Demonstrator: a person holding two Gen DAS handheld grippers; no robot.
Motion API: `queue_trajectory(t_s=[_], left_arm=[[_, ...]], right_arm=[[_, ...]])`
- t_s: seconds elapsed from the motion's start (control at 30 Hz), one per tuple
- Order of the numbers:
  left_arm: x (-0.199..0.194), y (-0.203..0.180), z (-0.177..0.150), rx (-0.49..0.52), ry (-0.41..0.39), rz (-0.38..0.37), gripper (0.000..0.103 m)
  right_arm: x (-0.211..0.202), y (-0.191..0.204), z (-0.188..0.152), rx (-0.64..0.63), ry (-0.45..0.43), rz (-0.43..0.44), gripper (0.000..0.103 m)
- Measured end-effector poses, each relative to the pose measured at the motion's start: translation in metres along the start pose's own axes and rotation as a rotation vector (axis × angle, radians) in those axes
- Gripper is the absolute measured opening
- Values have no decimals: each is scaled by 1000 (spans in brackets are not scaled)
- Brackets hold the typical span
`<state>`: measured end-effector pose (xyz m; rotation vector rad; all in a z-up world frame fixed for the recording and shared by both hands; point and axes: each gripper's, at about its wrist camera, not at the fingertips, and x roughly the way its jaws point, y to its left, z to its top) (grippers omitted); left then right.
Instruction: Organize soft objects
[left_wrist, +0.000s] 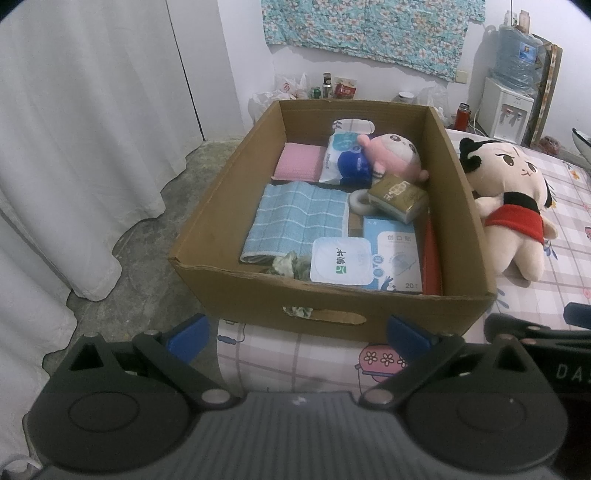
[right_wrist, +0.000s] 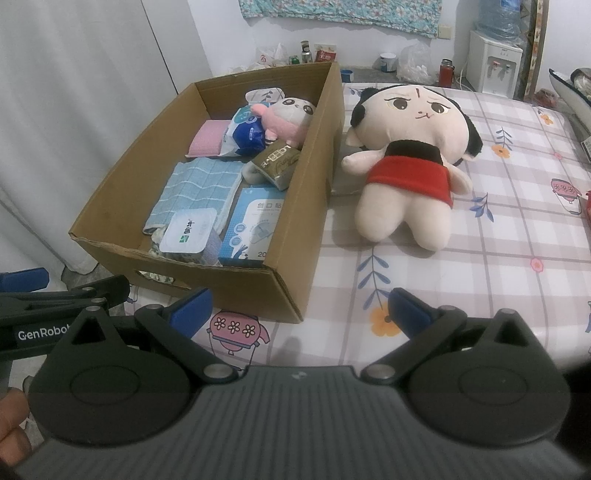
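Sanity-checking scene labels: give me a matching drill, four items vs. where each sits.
Items:
1. large plush doll
2. pink panda plush
3. blue checked towel
4. pink cloth

Places:
A. far-left corner of the cardboard box
B. on the bed sheet, outside the box
C. flat in the box, left of the bandage box
D. far end of the box, on a blue-and-white pack

Pairs: 1-B, 2-D, 3-C, 4-A

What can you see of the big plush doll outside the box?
The big plush doll lies face-up on the checked bedsheet, just right of the cardboard box. Soft cream fabric body, oversized head with black hair buns, embroidered eyes and mouth, black-and-red top, stubby arms and legs. One arm reaches toward the box wall; contact is unclear. Neither hand-held gripper touches it.
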<state>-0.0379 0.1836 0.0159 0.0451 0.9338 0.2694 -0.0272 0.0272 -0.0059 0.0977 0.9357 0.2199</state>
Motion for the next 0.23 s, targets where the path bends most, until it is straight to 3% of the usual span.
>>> queue_trajectory(t_s=[0.23], left_arm=[[0,0,1,0,0,0,103]], right_arm=[[-1,1,0,0,-2,0,102]])
